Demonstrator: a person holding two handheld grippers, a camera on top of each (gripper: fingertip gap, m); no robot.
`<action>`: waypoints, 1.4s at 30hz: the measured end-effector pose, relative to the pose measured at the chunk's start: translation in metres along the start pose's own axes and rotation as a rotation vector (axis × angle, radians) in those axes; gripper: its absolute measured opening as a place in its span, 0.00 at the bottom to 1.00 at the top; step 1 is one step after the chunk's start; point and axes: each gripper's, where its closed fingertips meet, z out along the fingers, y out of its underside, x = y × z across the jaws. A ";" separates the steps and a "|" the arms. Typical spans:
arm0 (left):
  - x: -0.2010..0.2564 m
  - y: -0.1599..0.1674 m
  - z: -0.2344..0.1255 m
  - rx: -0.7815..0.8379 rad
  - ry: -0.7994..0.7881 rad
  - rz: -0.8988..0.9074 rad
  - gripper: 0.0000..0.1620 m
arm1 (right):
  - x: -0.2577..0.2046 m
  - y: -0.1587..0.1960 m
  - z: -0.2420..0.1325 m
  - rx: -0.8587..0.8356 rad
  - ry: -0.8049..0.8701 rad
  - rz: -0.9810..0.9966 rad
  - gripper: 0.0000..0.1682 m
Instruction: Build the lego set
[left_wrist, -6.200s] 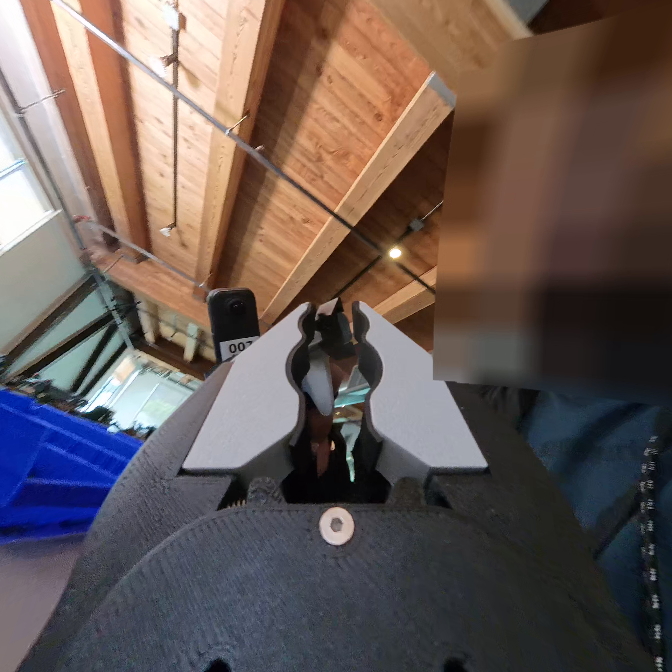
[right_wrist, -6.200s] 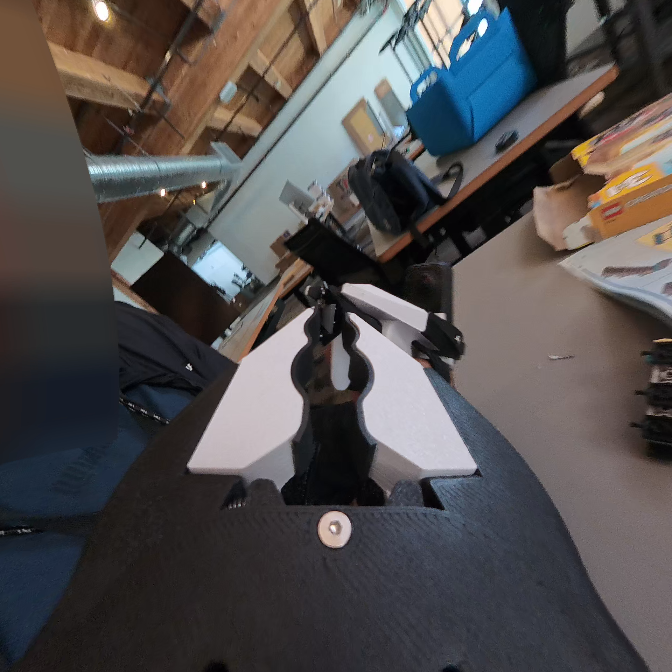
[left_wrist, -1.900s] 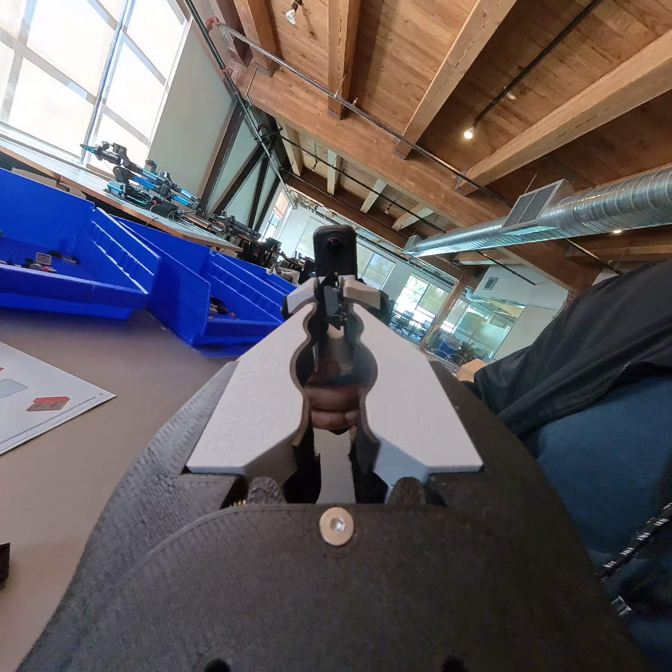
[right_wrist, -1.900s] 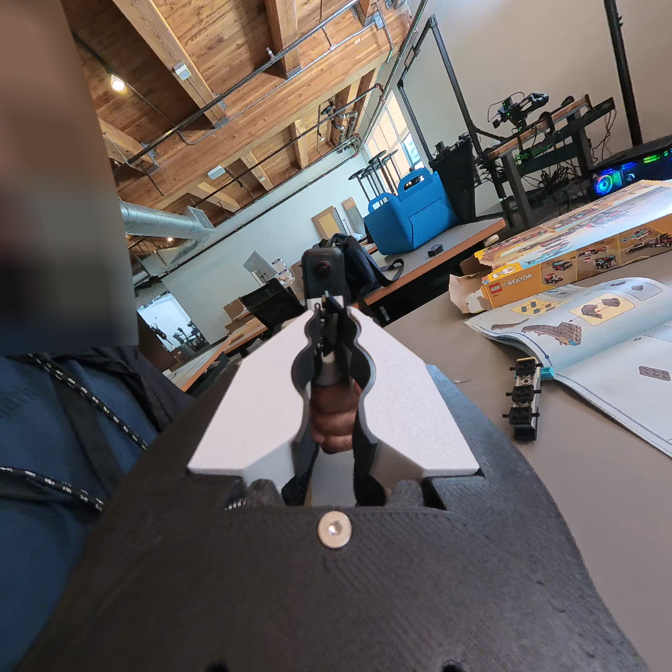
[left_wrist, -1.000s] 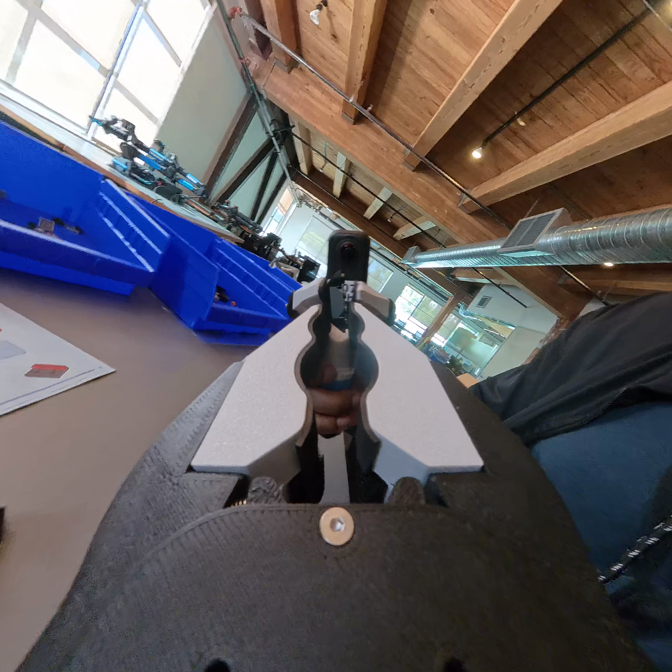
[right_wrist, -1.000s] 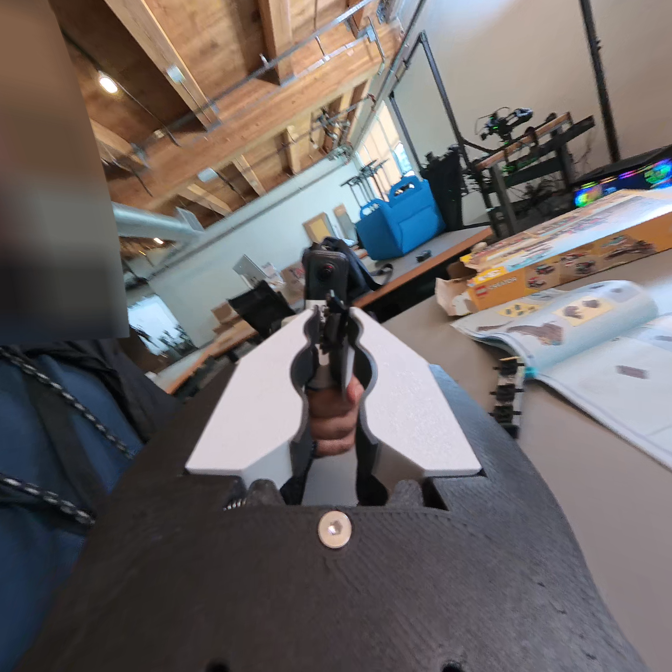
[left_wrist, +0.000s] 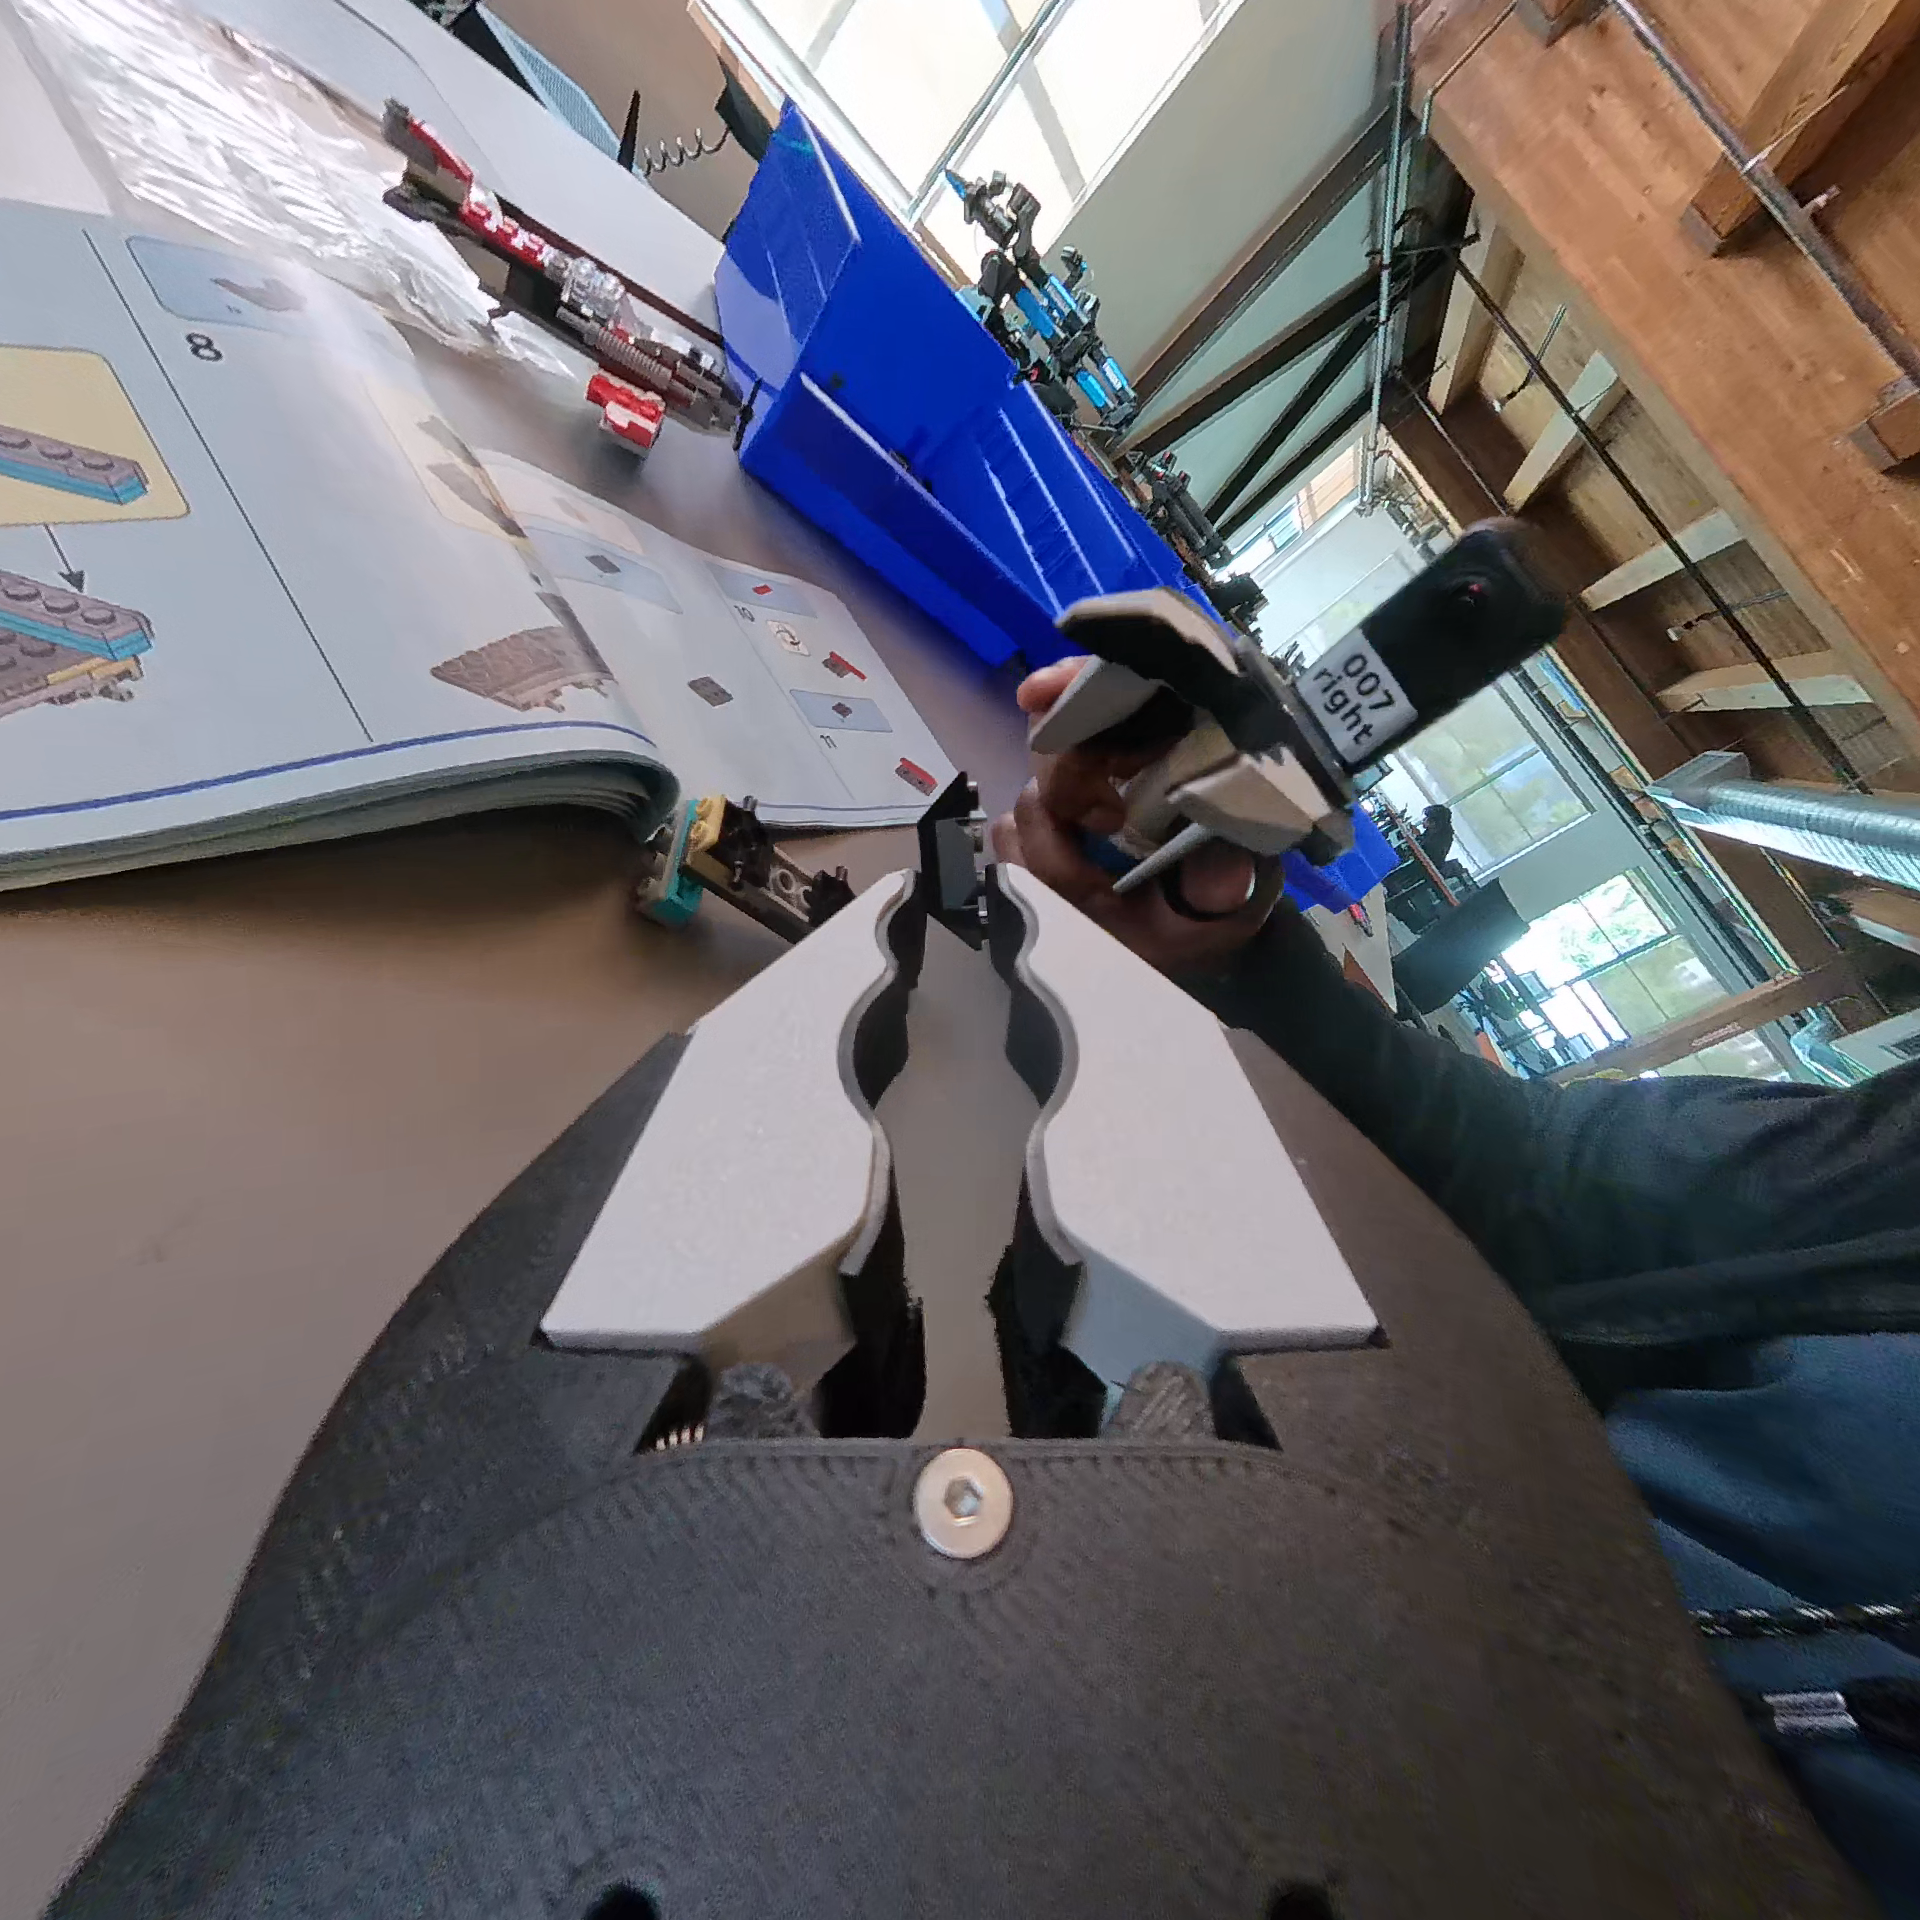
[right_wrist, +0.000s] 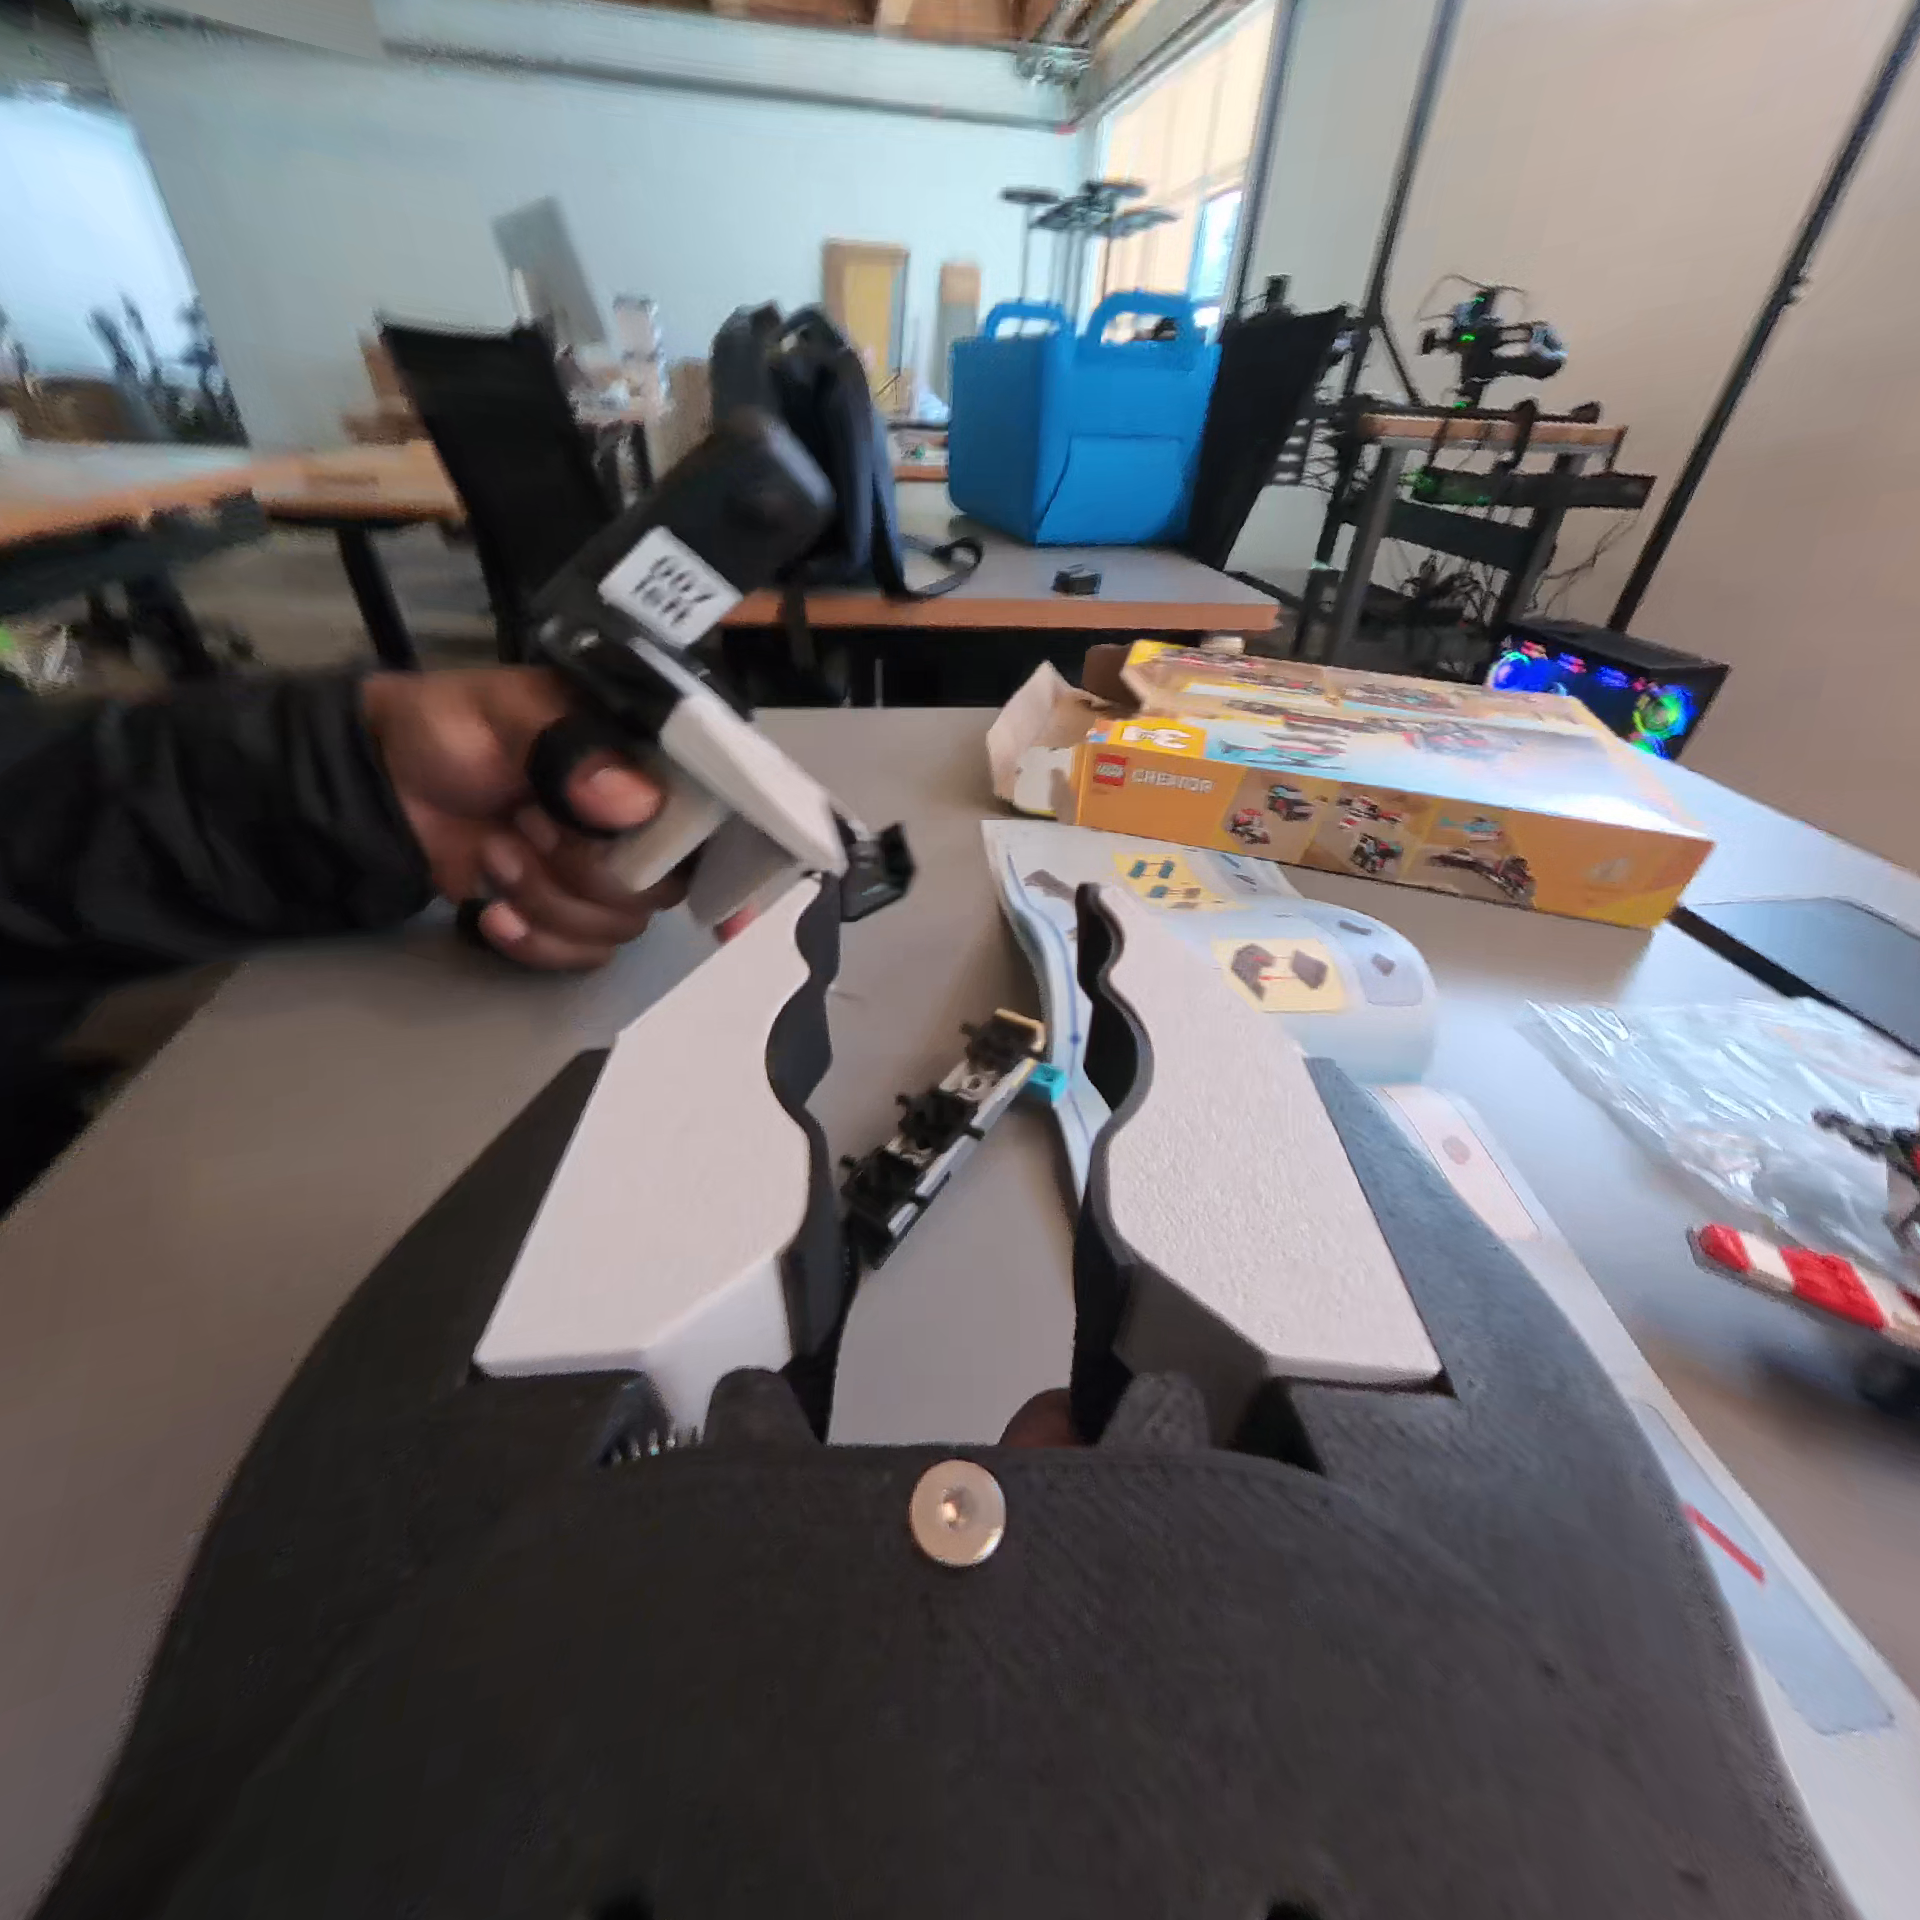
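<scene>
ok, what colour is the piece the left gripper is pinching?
Black. The small piece sits between the left gripper fingertips; left wrist view shows it best.

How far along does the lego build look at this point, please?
Early. Done so far: a short black strip with a teal end lies on the table beside the open instruction booklet. In hand: the left tongs are shut on a small black piece, while the right tongs are open above the strip. Left: fit that piece; more red and black parts wait near the blue bins.
</scene>
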 end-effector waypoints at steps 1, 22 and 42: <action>-0.001 0.000 0.001 -0.008 -0.004 -0.006 0.07 | -0.002 0.000 -0.001 0.001 -0.001 -0.016 0.27; 0.000 0.019 0.011 -0.116 -0.023 0.020 0.07 | 0.003 -0.007 -0.013 0.071 0.006 0.033 0.23; 0.000 0.021 0.012 -0.129 -0.020 0.018 0.07 | 0.004 -0.006 -0.016 0.081 -0.007 0.056 0.22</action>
